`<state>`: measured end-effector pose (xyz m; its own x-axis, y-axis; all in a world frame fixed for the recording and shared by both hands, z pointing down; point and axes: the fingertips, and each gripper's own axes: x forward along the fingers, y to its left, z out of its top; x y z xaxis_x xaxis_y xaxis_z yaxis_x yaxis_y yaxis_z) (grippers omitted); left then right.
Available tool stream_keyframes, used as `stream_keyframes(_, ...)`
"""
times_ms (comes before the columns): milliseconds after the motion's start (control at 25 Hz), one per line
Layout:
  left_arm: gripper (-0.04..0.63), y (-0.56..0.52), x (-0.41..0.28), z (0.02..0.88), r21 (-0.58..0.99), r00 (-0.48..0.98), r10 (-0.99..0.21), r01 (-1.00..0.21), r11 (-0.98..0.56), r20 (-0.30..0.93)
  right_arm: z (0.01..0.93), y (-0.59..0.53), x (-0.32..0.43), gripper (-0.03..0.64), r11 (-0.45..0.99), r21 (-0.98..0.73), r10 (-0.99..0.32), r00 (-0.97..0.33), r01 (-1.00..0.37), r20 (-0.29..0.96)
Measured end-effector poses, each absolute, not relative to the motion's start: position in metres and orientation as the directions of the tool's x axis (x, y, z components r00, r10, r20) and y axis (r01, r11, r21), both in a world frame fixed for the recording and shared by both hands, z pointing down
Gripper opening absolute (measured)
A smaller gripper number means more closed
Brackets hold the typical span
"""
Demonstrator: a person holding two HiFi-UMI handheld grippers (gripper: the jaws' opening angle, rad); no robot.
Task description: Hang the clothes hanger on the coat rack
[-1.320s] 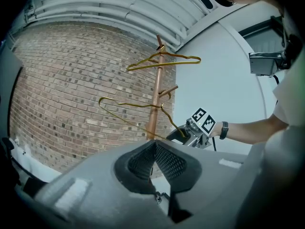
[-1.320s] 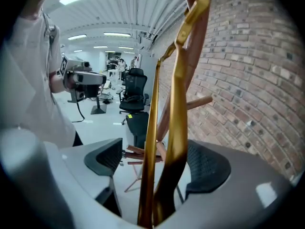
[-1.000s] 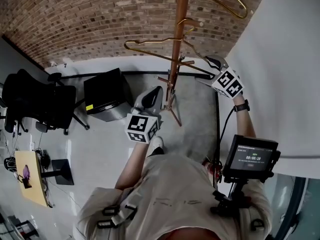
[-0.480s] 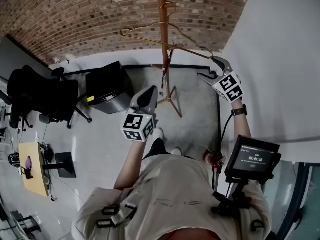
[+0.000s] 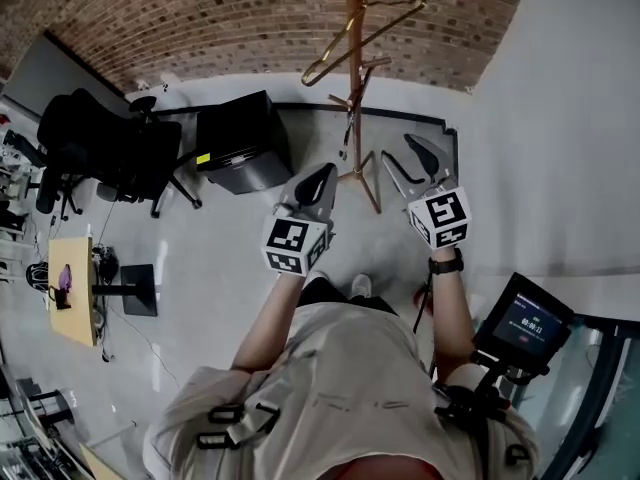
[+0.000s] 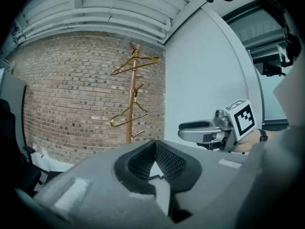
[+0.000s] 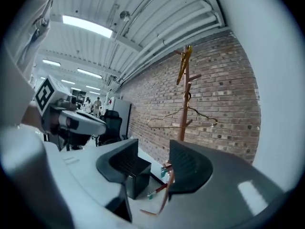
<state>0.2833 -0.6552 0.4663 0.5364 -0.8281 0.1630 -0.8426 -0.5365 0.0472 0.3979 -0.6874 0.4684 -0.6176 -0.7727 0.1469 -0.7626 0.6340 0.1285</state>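
The wooden coat rack (image 5: 352, 78) stands by the brick wall, with a gold hanger (image 5: 362, 40) hung slantwise on its pegs. The left gripper view shows the rack (image 6: 132, 104) carrying two gold hangers, one high (image 6: 136, 65) and one lower (image 6: 127, 115). My right gripper (image 5: 396, 150) is below and to the right of the rack, apart from the hanger. Its jaws are closing with nothing between them; only floor shows in the gap (image 7: 153, 149). My left gripper (image 5: 312, 190) is shut and empty, level with the rack's feet, its pads meeting in a point (image 6: 155, 144).
A black cabinet (image 5: 243, 153) and a black office chair (image 5: 100, 153) stand left of the rack. A white wall (image 5: 560, 118) closes the right side. A small monitor (image 5: 525, 323) rides at the person's right hip. A small wooden table (image 5: 70, 303) sits far left.
My right gripper has drawn back from the hanger's end, down and toward the person, and its jaws have narrowed. The hanger stays on the rack. My left gripper has shifted slightly right.
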Motion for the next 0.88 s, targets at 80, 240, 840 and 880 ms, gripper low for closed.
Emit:
stream_keyframes(80, 0.0, -0.64, 0.279, 0.469, 0.055, 0.531, -0.83, -0.846, -0.53, 0.169, 0.473, -0.662, 0.384, 0.179, 0.613, 0.051, -0.787, -0.604, -0.788, 0.128)
stream_keyframes(240, 0.0, -0.608, 0.279, 0.478, 0.041, 0.54, -0.827, -0.84, -0.541, 0.153, 0.491, -0.607, 0.379, 0.039, 0.535, -0.057, -0.835, -0.537, -0.843, 0.118)
stream_keyframes(840, 0.0, -0.387, 0.176, 0.505, 0.049, 0.544, -0.82, -0.837, -0.544, 0.178, 0.523, -0.375, 0.285, 0.002, 0.413, -0.075, -0.868, -0.417, -0.908, 0.269)
stream_keyframes(880, 0.0, -0.375, 0.174, 0.504, 0.063, 0.542, -0.823, -0.839, -0.54, 0.167, 0.521, -0.361, 0.28, 0.002, 0.408, -0.072, -0.867, -0.411, -0.91, 0.281)
